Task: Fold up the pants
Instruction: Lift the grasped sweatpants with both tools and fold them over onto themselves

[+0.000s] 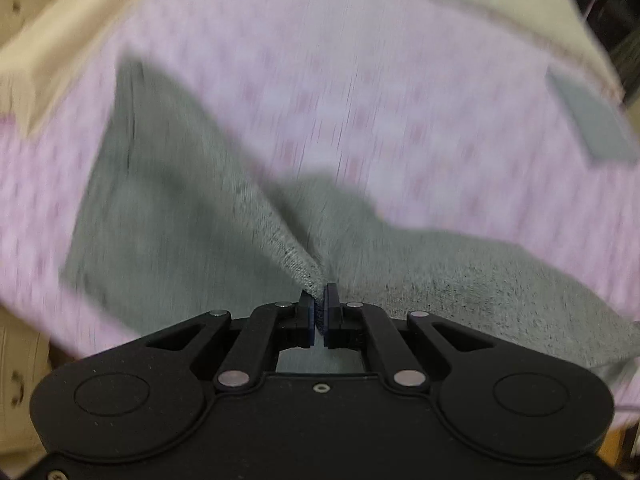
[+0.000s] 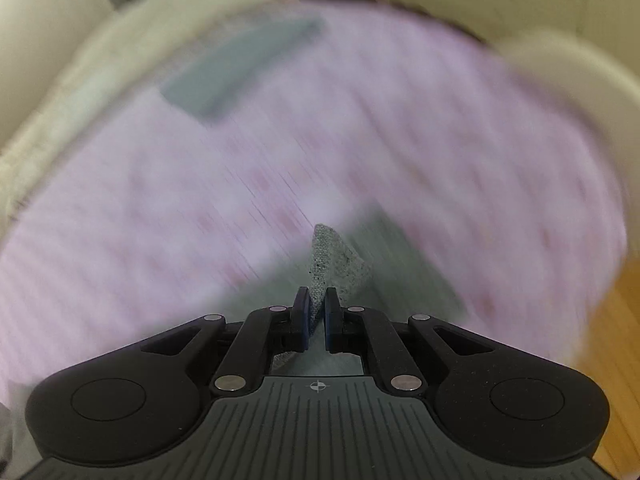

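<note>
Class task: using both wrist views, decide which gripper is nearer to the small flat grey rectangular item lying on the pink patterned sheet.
Cannot tell. From the left gripper the small flat grey rectangular item lies far right; from the right gripper, far left. Both clamp the grey knitted pants.

Motion blur smeared nearly everything beyond the tools. The pink patterned bed cover [image 1: 360, 92] showed only streaks, its print unreadable in both views. The grey pants [image 1: 168, 216] were sharp just at the pinched fold; toward 10 o'clock their edges dissolved, and the lower right part was cut off behind the left tool [image 1: 320, 304]. In the right wrist view the pants [image 2: 332, 264] were mostly hidden by the right tool [image 2: 316, 306]. A grey rectangular item [image 2: 236, 72] at 11 o'clock was too blurred to identify, possibly folded cloth. Its far end was smeared.
</note>
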The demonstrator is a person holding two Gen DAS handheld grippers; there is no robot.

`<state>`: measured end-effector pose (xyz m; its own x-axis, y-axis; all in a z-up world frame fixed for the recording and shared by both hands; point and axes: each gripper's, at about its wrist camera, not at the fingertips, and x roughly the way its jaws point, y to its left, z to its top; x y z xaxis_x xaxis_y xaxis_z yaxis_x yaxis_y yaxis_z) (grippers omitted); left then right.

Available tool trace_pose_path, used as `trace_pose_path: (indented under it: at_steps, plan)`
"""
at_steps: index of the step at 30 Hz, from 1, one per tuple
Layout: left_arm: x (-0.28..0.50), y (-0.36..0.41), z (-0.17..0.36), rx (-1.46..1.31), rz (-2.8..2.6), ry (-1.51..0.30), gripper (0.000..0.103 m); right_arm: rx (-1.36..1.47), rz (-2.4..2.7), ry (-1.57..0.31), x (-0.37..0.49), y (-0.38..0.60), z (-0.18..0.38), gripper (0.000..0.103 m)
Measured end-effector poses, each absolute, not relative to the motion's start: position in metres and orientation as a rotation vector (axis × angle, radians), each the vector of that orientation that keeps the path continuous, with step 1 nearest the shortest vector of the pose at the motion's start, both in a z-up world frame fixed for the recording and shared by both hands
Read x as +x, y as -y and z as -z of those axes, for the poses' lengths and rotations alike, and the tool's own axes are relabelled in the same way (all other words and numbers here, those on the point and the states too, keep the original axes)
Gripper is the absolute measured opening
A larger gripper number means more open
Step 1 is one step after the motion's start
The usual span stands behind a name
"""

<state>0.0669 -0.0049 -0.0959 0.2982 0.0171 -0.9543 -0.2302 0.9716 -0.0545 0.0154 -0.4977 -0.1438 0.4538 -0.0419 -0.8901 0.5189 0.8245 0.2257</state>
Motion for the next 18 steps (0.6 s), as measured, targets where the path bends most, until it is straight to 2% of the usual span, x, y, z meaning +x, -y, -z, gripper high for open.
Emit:
trace_pose_path:
  at_steps: [3,6,9,12,13,15,18]
  plan:
    - [0.055,0.016,0.14,-0.133,-0.188,-1.346,0.005,0.527,0.374,-1.077,0.011,0.496,0.161,0.007]
    - [0.055,0.022,0.161,-0.113,-0.206,-1.388,0.004,0.527,0.338,-1.021,0.016,0.495,0.147,0.007]
    - [0.057,0.026,0.146,-0.147,-0.2,-1.335,0.004,0.452,0.246,-0.88,0.019,0.486,0.108,0.007]
    - [0.054,0.03,0.111,-0.167,-0.164,-1.183,0.004,0.407,0.206,-0.701,0.009,0.483,0.08,0.007]
    - [0.052,0.031,0.101,-0.167,-0.152,-1.139,0.005,0.409,0.231,-0.694,0.007,0.486,0.084,0.007]
    - [0.048,0.039,0.098,-0.127,-0.14,-1.108,0.005,0.438,0.317,-0.811,0.012,0.498,0.114,0.007]
    - [0.051,0.043,0.133,-0.094,-0.15,-1.226,0.005,0.455,0.405,-0.971,0.016,0.509,0.162,0.007]
